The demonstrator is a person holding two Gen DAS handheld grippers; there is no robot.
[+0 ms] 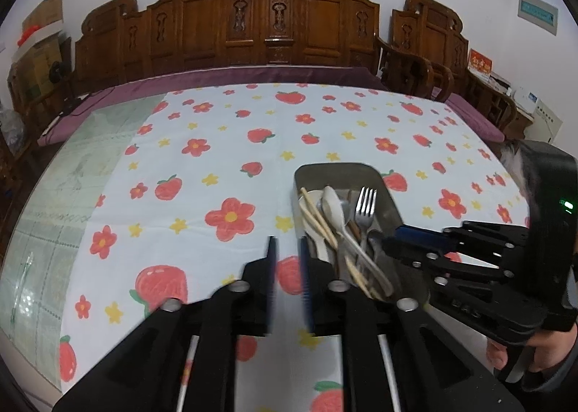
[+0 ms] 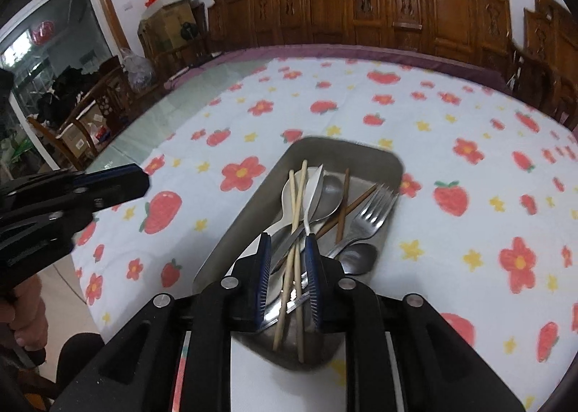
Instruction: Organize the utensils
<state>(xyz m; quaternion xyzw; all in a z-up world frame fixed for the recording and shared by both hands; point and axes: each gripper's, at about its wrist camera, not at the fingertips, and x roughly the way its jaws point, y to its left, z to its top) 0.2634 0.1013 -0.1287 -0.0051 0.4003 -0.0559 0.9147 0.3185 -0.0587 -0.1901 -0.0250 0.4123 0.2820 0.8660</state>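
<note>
A steel tray [image 2: 343, 145] lies on the flowered cloth, holding a fork [image 2: 372, 209], pale chopsticks [image 2: 297, 202], dark chopsticks [image 2: 343, 200], a white spoon [image 2: 313, 188] and metal spoons [image 2: 357, 256]. My right gripper [image 2: 288, 249] hovers over the tray's near end. Its jaws stand a little apart, and the pale chopsticks run through the gap below without being pinched. My left gripper [image 1: 287, 267] is open over the bare cloth just left of the tray [image 1: 336, 168], with nothing between its fingers. In the left wrist view the fork [image 1: 365, 209] and the right gripper [image 1: 397, 238] show over the tray.
The flowered tablecloth [image 1: 216, 159] covers most of the table, with a green glass strip [image 1: 72, 177] at its left edge. Carved wooden chairs [image 1: 274, 25] line the far side. A hand [image 1: 520, 347] grips the right tool; the left gripper [image 2: 137, 184] shows at the left of the right wrist view.
</note>
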